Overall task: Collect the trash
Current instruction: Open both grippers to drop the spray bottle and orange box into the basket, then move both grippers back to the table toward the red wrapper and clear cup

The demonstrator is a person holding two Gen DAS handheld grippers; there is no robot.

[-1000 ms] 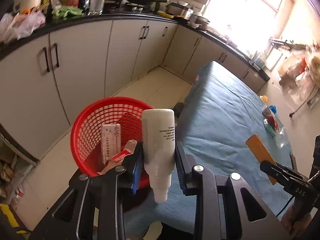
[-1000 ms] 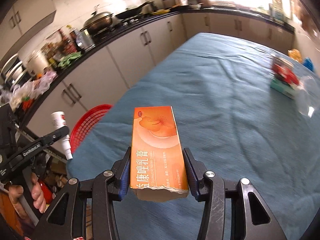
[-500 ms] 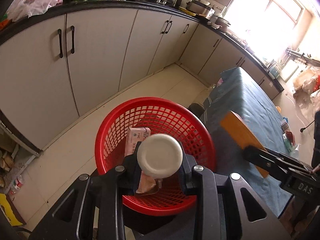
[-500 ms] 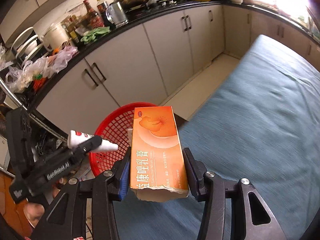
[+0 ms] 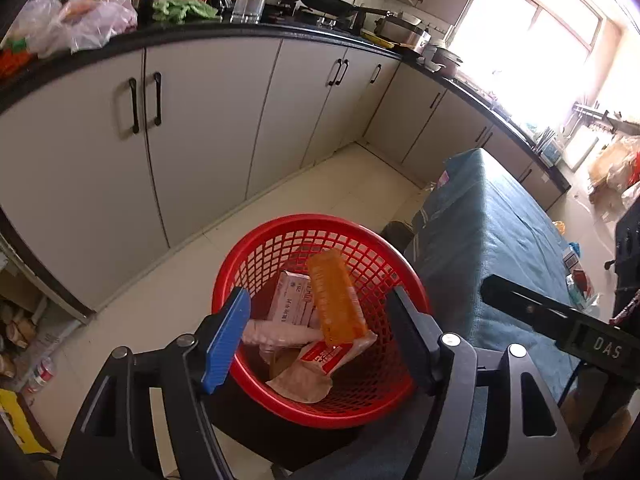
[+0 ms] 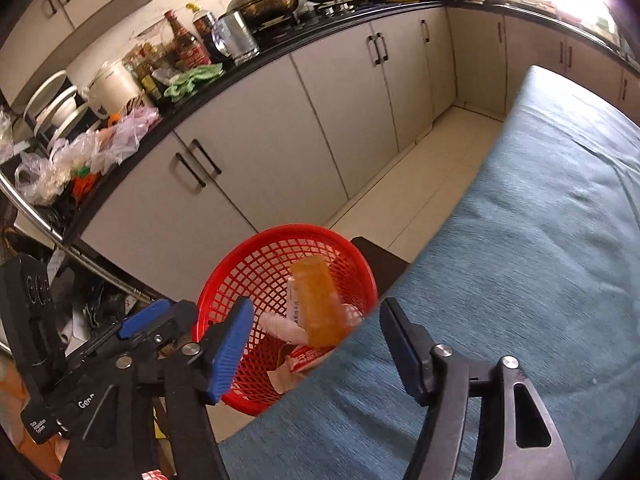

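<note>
Both jaws just opening, empty: left hand-held gripper (image 5: pixel 320 336), right hand-held gripper (image 6: pixel 316 344). Orange box (image 5: pixel 336 296) in red basket (image 5: pixel 280 396), long axis tilted (blurred), top toward far rim.

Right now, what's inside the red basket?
The red basket holds an orange box on top, a white box and a blurred white bottle beside it, and a red-and-white wrapper lower down. The basket's bottom underneath them is covered.

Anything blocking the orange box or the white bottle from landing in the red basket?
Nothing visible does. The orange cardboard box and white plastic bottle are already inside the red mesh basket, atop other trash.
</note>
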